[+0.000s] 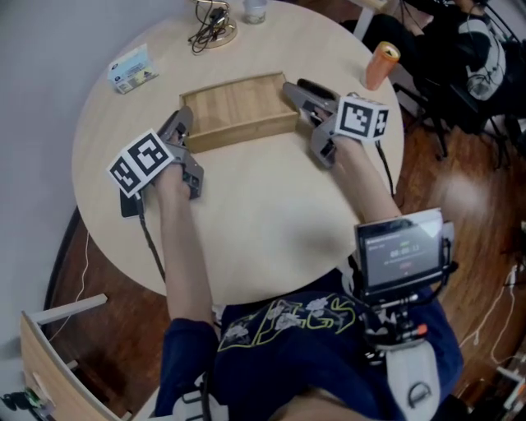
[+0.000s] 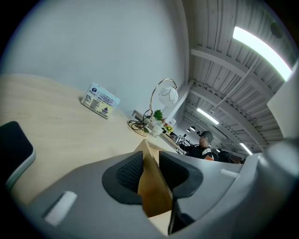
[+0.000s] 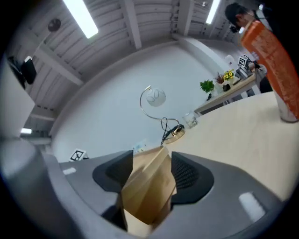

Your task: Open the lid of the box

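Note:
A flat wooden box (image 1: 238, 111) with its lid down lies at the far middle of the round table (image 1: 263, 222). My left gripper (image 1: 182, 125) is at the box's left end. In the left gripper view a thin wooden edge of the box (image 2: 152, 186) fills the gap between the pads, and the left gripper (image 2: 149, 170) is shut on it. My right gripper (image 1: 300, 94) is at the box's right end. In the right gripper view a corner of the box (image 3: 149, 191) sits between the two pads and touches both, with the right gripper (image 3: 152, 175) closed on it.
An orange can (image 1: 381, 64) stands near the table's right edge. A small printed packet (image 1: 133, 69) lies at the far left. A lamp base with cables (image 1: 212, 33) and a glass (image 1: 255, 10) stand behind the box. A dark phone (image 1: 127, 204) lies by my left hand.

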The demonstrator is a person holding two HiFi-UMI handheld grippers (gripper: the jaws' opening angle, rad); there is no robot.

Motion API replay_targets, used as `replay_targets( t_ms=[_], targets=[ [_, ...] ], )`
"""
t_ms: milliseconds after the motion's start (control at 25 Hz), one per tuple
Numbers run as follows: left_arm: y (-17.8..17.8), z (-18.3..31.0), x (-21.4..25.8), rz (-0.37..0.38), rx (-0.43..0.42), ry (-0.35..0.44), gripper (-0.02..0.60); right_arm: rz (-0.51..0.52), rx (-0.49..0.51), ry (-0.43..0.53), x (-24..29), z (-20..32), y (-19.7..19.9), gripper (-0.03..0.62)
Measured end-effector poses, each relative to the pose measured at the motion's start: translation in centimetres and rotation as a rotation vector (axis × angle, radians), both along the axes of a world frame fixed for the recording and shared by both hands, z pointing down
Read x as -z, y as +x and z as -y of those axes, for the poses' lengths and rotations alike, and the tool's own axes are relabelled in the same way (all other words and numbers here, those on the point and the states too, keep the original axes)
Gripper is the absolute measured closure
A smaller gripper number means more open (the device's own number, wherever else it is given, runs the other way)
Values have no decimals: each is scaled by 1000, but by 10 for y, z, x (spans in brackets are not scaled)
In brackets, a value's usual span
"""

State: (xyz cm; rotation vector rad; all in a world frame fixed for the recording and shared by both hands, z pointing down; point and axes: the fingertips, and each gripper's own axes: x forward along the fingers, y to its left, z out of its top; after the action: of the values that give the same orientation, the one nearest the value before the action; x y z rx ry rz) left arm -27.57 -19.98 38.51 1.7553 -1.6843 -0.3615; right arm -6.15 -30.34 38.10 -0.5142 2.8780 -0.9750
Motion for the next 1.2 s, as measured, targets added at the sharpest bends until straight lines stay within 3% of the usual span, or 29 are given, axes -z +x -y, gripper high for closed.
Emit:
replay_targets(
  t_ms=[120, 320, 400, 640, 960, 1080, 1200],
  targets=[
    [-1, -2, 1, -76, 37, 34, 488, -110, 29, -1, -8, 0, -17, 413],
    [0, -5, 1, -104, 92, 50, 487, -63, 26, -109, -7, 20, 9, 460],
    [1, -5, 1, -91, 115, 51, 488, 19, 18, -154, -3, 29, 31, 470],
    [-4, -6, 1, -30, 194, 43, 486, 109, -191, -250, -9, 63, 127, 491],
    [-14, -8, -2, 0, 255, 38, 474, 165, -314, -307, -11, 67, 179, 499],
    [-16, -10, -4, -7, 286, 34, 461, 163, -335, -263, -11, 70, 180, 498],
    [-22, -16, -5, -20, 368, 32, 454, 131, -334, -64, 4, 77, 172, 440]
  ],
)
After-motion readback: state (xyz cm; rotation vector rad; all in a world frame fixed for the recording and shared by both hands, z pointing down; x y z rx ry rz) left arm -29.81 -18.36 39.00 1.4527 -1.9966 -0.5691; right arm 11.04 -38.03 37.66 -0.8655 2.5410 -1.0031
